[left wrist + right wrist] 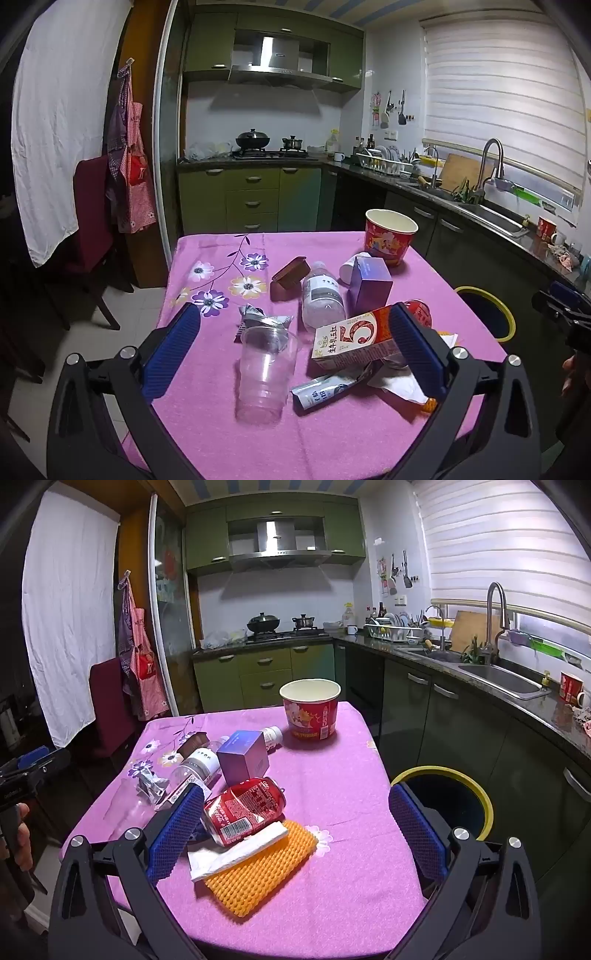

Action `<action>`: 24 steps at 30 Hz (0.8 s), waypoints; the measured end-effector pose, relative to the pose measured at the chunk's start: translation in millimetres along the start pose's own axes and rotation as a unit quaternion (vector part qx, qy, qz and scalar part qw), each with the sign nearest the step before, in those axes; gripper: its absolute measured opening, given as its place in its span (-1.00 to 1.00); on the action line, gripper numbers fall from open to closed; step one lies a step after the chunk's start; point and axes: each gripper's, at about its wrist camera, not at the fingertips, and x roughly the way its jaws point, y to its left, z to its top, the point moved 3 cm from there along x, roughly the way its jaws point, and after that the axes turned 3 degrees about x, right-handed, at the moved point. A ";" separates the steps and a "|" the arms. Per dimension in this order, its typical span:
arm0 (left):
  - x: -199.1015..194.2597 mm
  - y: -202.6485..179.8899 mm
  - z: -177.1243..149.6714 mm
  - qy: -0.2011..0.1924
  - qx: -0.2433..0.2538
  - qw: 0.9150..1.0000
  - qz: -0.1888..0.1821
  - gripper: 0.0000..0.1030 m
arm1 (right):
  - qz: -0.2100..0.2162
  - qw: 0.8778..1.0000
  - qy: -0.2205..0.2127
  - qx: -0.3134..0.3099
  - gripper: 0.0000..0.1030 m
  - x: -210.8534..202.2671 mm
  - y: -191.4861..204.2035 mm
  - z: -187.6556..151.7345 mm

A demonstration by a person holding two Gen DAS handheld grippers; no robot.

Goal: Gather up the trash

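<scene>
Trash lies scattered on a pink flowered tablecloth [221, 435] [332, 775]. In the left wrist view a clear plastic cup [264, 373] lies on its side between the wide-apart fingers of my left gripper [293, 325], which is open above the table. Beside the cup are a milk carton [354, 338], a foil wrapper [258, 319], a clear bottle [321, 295] and a purple box [371, 282]. My right gripper [295, 805] is open over a crushed red can [243, 810], a white tissue [236, 856] and an orange foam net [258, 871]. A red paper bucket [310, 709] stands at the far side.
A dark bin with a yellow rim [448, 797] [487, 314] stands on the floor right of the table. Green kitchen cabinets and a counter with a sink [498, 679] run along the right. A dark red chair [92, 229] stands at the left. A hand [18, 838] shows at the left edge.
</scene>
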 end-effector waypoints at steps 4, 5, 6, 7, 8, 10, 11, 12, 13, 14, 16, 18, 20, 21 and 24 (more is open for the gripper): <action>0.8 2.8 -1.3 0.003 0.001 1.000 -0.005 0.89 | -0.001 1.000 -0.001 -0.003 0.92 -0.5 0.7 -0.1; 5.2 -1.9 -3.1 0.001 0.009 1.000 0.005 0.89 | -0.001 1.000 -0.001 -0.003 0.92 -0.7 0.6 -0.2; 6.1 -2.2 -3.8 0.001 0.009 1.000 0.006 0.89 | -0.001 1.000 -0.002 -0.003 0.92 -1.0 0.4 -0.3; 6.9 -2.5 -4.5 0.001 0.009 1.000 0.006 0.89 | -0.001 1.000 -0.002 -0.002 0.92 -1.2 0.2 -0.4; 7.6 -3.0 -5.2 0.000 0.010 1.000 0.007 0.89 | -0.001 1.000 -0.002 -0.001 0.92 -1.4 -0.1 -0.6; 1.4 -3.2 -1.7 0.001 0.009 1.000 0.006 0.89 | 0.000 1.000 0.001 -0.004 0.92 -0.6 1.3 -0.1; 1.9 -3.3 -2.1 0.002 0.010 1.000 0.006 0.89 | 0.000 1.000 0.001 -0.003 0.92 -1.0 1.5 -0.3; 2.5 -3.3 -2.6 0.002 0.009 1.000 0.006 0.89 | 0.001 1.000 0.001 -0.004 0.92 -1.5 2.0 -0.4; 3.2 -3.3 -3.1 0.003 0.009 1.000 0.005 0.89 | 0.000 1.000 0.001 -0.004 0.92 -1.8 1.0 -0.8; 4.0 -3.8 -3.3 0.002 0.009 1.000 0.005 0.89 | 0.000 1.000 0.001 -0.005 0.92 -2.0 -0.2 -1.2; 3.2 -2.6 -2.0 0.003 0.009 1.000 0.004 0.89 | 0.000 1.000 0.001 -0.003 0.92 -1.8 -0.5 -1.3; 2.8 -2.5 -2.5 0.003 0.009 1.000 0.005 0.89 | -0.001 1.000 0.002 -0.003 0.92 0.0 0.2 -1.2; 3.2 -2.7 -3.2 0.005 0.010 1.000 0.004 0.89 | -0.001 1.000 0.002 -0.003 0.92 0.1 0.0 -2.4; 3.7 -2.4 -3.5 0.006 0.011 1.000 0.004 0.89 | -0.001 1.000 0.003 -0.003 0.92 0.5 -0.2 -3.2; 5.3 -4.0 -4.4 0.009 0.012 1.000 0.002 0.89 | -0.001 1.000 0.006 -0.001 0.92 4.9 -2.2 -3.2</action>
